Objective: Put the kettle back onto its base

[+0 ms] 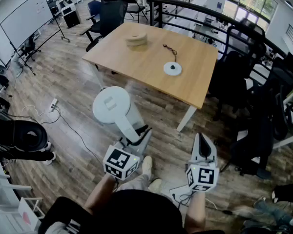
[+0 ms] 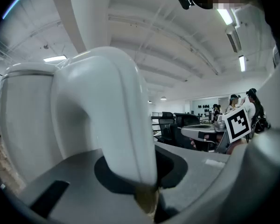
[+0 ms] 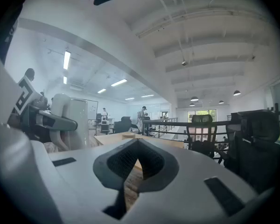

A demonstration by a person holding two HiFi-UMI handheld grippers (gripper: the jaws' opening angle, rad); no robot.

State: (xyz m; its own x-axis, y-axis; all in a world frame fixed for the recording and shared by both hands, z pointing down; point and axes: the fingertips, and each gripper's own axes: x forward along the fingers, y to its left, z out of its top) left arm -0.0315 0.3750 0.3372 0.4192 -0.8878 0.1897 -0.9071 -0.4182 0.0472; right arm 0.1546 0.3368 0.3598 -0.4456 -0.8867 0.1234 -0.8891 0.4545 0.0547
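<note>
Here, the left claw [image 1: 139,133] is clamped on the handle [image 2: 113,120] of the white kettle [image 1: 111,106]. The handle fills the space between the jaws in the left gripper view, and the kettle's body stands upright just beyond it. The kettle is held in the air above the wooden floor [image 1: 78,87], out in front of the counter's [image 1: 146,62] near long edge and not over the counter itself. Its round white base [image 1: 172,68] lies flat on the counter, towards the right-hand short edge and about midway between the two long edges, well apart from the kettle. A dark cord [image 1: 169,49] trails from the base towards the far edge. A flat round wooden thing [image 1: 136,39] sits near the far left corner. The right claw [image 1: 203,147] hangs beside the left one above the floor, its jaws drawn together at the tips with nothing between them.
</note>
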